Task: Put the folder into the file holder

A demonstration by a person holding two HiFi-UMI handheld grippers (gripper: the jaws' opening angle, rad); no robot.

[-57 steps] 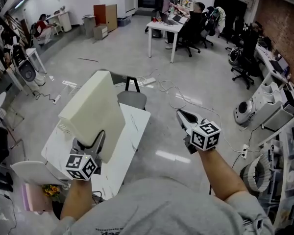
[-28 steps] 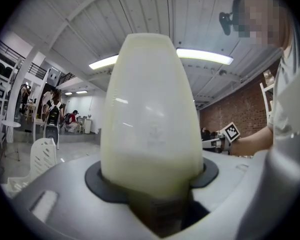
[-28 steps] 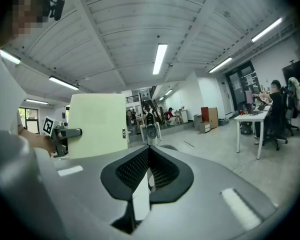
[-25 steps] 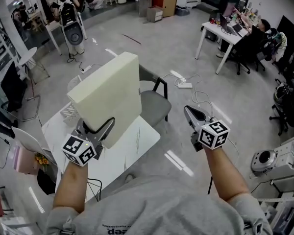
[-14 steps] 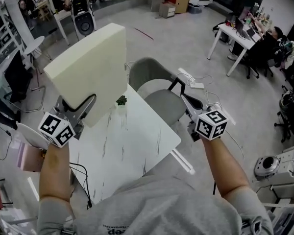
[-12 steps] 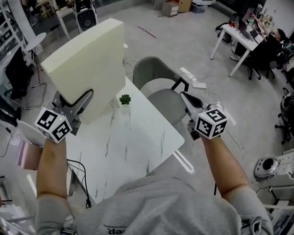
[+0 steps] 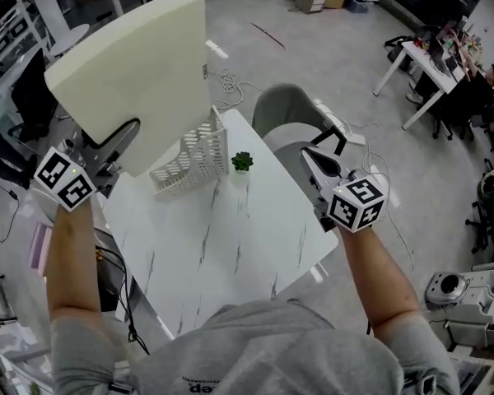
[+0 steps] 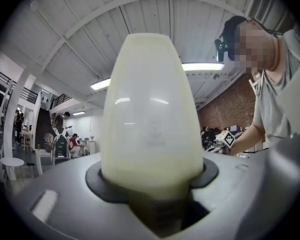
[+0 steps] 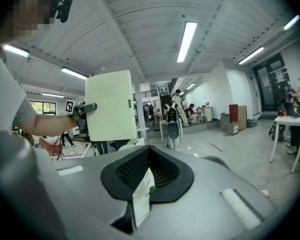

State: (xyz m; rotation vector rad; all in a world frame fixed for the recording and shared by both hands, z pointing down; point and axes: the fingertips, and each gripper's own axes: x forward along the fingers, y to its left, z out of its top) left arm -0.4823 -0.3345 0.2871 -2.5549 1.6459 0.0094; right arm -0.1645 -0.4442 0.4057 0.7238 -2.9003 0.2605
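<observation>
- Carried leftward and higher since half a second ago: folder (image 7: pixel 140 64), now uncovering most of the file holder (image 7: pixel 193 159) beneath it.
- Clamped at the lower edge by the left hand-held gripper (image 7: pixel 119 136), jaws closed tight on the thick cream cover.
- Held upright with a lean, long axis running up and away from the file holder.
- Hanging above the file holder's left end and apart from it, with the lower right corner nearest the open top.
- Standing on the white bench (image 7: pixel 230 237): the file holder, white mesh, open side up, long side running from near-left to far-right, with a small green plant (image 7: pixel 242 161) just to its right.
- Well to the right of the file holder, beyond the plant: right hand-held gripper (image 7: pixel 319 159), jaws drawn all but together, gripping nothing.
- Nearer by judgement: the left side, already carrying the load.
- Probably needed next: a descent down and to the right, with the folder's lower edge turned into line with the file holder's long side before entry.
- Likely snag: the corner catching the mesh rim and tipping the light file holder.
</observation>
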